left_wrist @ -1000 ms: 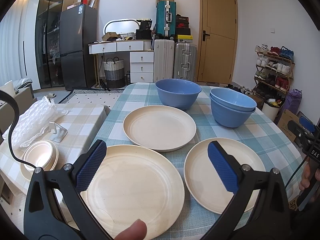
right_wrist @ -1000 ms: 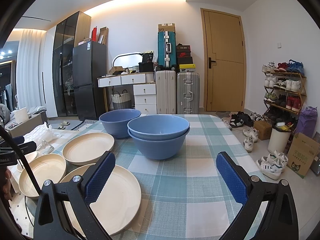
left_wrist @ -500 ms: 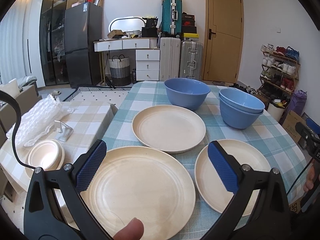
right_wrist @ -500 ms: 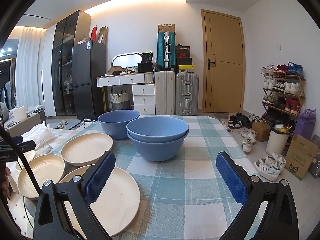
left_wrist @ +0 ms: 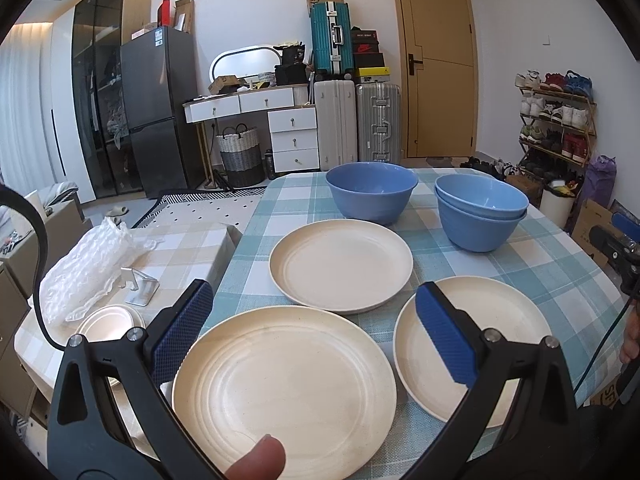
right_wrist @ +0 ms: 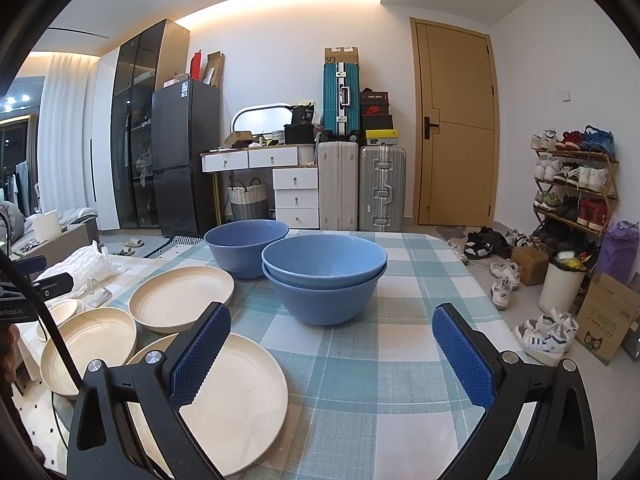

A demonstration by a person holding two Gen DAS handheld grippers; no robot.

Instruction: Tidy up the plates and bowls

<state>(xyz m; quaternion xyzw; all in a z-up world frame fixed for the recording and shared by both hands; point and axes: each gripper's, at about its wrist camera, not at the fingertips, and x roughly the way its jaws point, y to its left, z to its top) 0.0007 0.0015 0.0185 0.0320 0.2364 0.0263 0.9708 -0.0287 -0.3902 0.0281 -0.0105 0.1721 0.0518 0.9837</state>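
Three cream plates lie on the checked tablecloth: a near one [left_wrist: 280, 380], one to its right [left_wrist: 500, 328] and one further back [left_wrist: 340, 264]. Behind them stand a single blue bowl [left_wrist: 372, 192] and two stacked blue bowls [left_wrist: 480, 216]. My left gripper [left_wrist: 316, 332] is open and empty, hovering over the near plate. My right gripper [right_wrist: 332, 352] is open and empty, above the table in front of the stacked bowls [right_wrist: 324, 276], with a plate [right_wrist: 236, 396] under its left finger.
A lower side table [left_wrist: 188, 248] at the left holds bubble wrap [left_wrist: 84, 272], a metal stand [left_wrist: 140, 288] and small cream dishes [left_wrist: 108, 320]. Suitcases, drawers and a fridge stand at the back wall. A shoe rack [right_wrist: 572, 184] and boxes are on the right.
My left gripper has drawn back and risen a little, so the plates and bowls sit further away in its view. My right gripper has barely moved.
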